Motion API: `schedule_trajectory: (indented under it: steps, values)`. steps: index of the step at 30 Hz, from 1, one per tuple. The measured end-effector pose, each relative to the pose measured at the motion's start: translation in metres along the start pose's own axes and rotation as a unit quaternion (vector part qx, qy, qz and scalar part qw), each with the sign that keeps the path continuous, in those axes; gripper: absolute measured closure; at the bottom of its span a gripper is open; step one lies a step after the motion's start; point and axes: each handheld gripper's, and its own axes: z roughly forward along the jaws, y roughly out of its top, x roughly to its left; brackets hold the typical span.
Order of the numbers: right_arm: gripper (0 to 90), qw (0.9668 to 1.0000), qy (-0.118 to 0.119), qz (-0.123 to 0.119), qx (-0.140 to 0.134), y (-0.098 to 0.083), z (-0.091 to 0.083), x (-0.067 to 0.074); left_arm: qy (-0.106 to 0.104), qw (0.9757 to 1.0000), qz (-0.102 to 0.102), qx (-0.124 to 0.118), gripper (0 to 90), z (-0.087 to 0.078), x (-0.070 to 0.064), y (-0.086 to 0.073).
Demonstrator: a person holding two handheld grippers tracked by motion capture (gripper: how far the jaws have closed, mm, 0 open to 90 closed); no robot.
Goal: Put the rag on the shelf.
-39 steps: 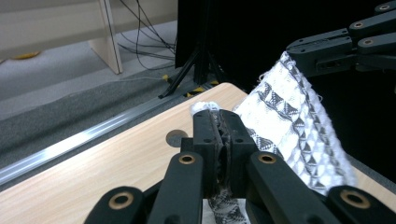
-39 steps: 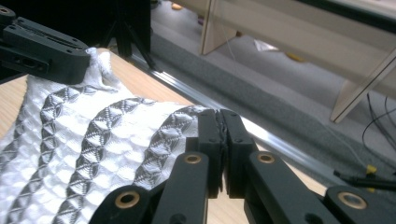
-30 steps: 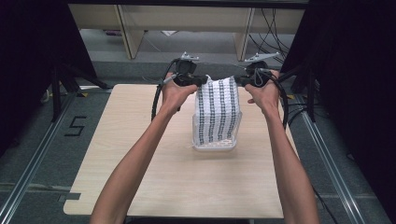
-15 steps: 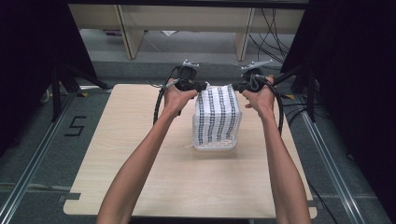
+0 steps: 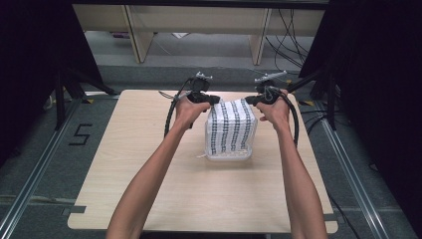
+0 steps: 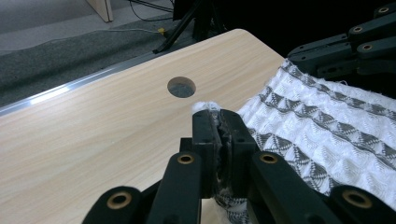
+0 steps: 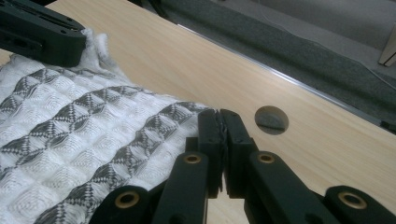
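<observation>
Pinched at its two far corners – cloth (image 5: 231,128) – by left gripper (image 5: 213,99) and right gripper (image 5: 250,100), above table (image 5: 149,149).

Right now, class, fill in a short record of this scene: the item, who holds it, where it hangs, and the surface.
item: white cloth with dark patterned stripes
left gripper: shut on one top corner
right gripper: shut on the other top corner
position: hanging between both grippers, lower edge resting on the table
surface: light wooden table with round holes
</observation>
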Motion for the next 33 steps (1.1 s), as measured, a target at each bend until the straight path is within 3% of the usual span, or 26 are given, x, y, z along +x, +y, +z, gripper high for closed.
schedule_trajectory:
  steps: [1,4,7,9,11,13,16,17,18,19,23,26,28,31,33]
  values:
    - [88.7,0.9999,0.003,-0.001,0.012,0.0,-0.001,-0.001,0.001,1.0,-0.002,0.001,84.5,0.0,0.0,-0.001]
    - [88.7,1.0,0.008,0.0,-0.001,-0.003,0.003,-0.001,-0.004,0.9999,-0.005,0.011,84.0,0.002,0.001,-0.003]
    - [88.6,0.9999,0.01,0.001,0.005,-0.006,0.004,-0.002,-0.008,0.9998,-0.009,0.018,83.1,0.004,0.002,-0.006]
    - [88.5,0.9999,0.008,-0.013,0.008,-0.007,0.005,-0.003,-0.011,0.9996,-0.01,0.024,82.4,0.005,0.003,-0.007]
    - [88.1,0.9998,0.011,-0.007,0.011,-0.007,0.006,-0.002,-0.01,0.9994,-0.01,0.032,81.0,0.006,0.003,-0.009]
    - [86.5,0.9998,0.012,-0.006,0.013,-0.007,0.005,-0.002,-0.008,0.9992,-0.017,0.037,75.4,0.006,0.004,-0.01]
    - [75.4,0.9999,0.001,-0.009,0.006,-0.007,0.004,-0.005,-0.002,0.9986,-0.023,0.048,64.7,0.006,0.007,-0.011]
    - [71.5,0.9998,0.004,0.015,0.01,-0.007,0.002,-0.003,0.0,0.9985,-0.03,0.045,62.1,0.004,0.008,-0.011]
    - [67.2,0.9999,-0.001,0.014,0.005,-0.006,0.001,-0.005,0.006,0.9984,-0.036,0.043,58.7,0.002,0.009,-0.01]
    - [65.9,0.9994,-0.005,0.035,0.003,-0.006,-0.002,-0.005,0.007,0.9981,-0.047,0.039,54.2,0.0,0.01,-0.009]
    - [64.1,0.9985,-0.005,0.054,0.0,-0.005,-0.012,-0.009,0.009,0.9975,-0.066,0.026,53.6,-0.011,0.016,-0.005]
    - [63.3,0.999,-0.01,0.043,-0.006,-0.005,-0.016,-0.013,0.012,0.9972,-0.071,0.022,51.4,-0.017,0.018,-0.004]
    - [63.3,0.9985,-0.014,0.052,-0.006,-0.006,-0.02,-0.014,0.014,0.9973,-0.068,0.02,51.3,-0.021,0.019,-0.003]
    - [62.2,0.9985,-0.017,0.048,-0.022,-0.006,-0.023,-0.015,0.022,0.9976,-0.063,0.02,49.6,-0.028,0.019,-0.002]
    - [60.8,0.9985,-0.014,0.051,-0.017,-0.005,-0.027,-0.013,0.025,0.9979,-0.057,0.02,48.7,-0.032,0.019,-0.002]
